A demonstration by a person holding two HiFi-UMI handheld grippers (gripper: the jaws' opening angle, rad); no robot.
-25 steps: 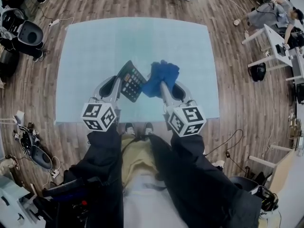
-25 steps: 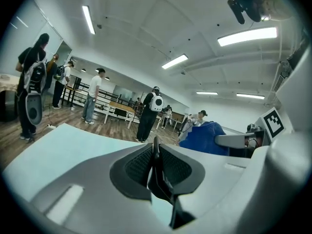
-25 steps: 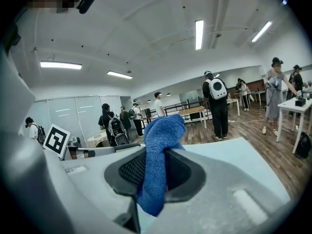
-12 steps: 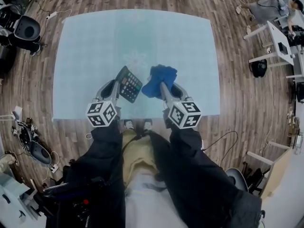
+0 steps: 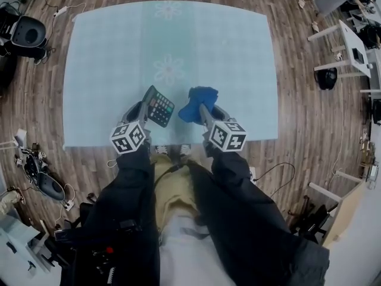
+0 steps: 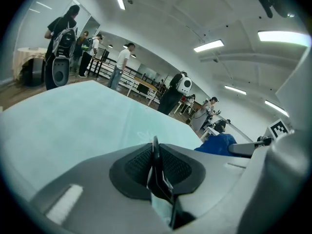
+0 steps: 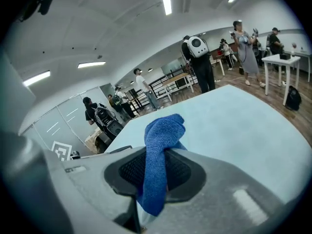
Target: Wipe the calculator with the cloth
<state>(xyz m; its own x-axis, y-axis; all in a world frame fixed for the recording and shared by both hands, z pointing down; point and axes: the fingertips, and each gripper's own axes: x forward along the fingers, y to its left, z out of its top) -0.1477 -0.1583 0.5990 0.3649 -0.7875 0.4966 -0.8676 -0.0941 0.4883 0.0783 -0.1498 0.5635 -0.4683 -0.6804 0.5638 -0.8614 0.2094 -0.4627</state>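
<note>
A black calculator (image 5: 158,105) with coloured keys is clamped by its near edge in my left gripper (image 5: 144,108). It hangs tilted over the near part of the pale blue table (image 5: 119,58). In the left gripper view the calculator (image 6: 156,169) shows edge-on between the dark pads. My right gripper (image 5: 201,109) is shut on a bunched blue cloth (image 5: 196,101), which pokes up between its pads as the cloth (image 7: 158,155) in the right gripper view. Calculator and cloth sit side by side, a small gap apart.
The table carries faint flower prints (image 5: 168,70) and has a near edge (image 5: 166,142) just past my grippers. Wooden floor surrounds it. White desks (image 5: 345,46) and bags stand at the right, black gear (image 5: 27,34) at the left. People stand beyond the table (image 6: 119,65).
Both grippers have sunk toward the table with the calculator and cloth still held. They appear smaller and nearer the table's front edge. The calculator lies flatter than before.
</note>
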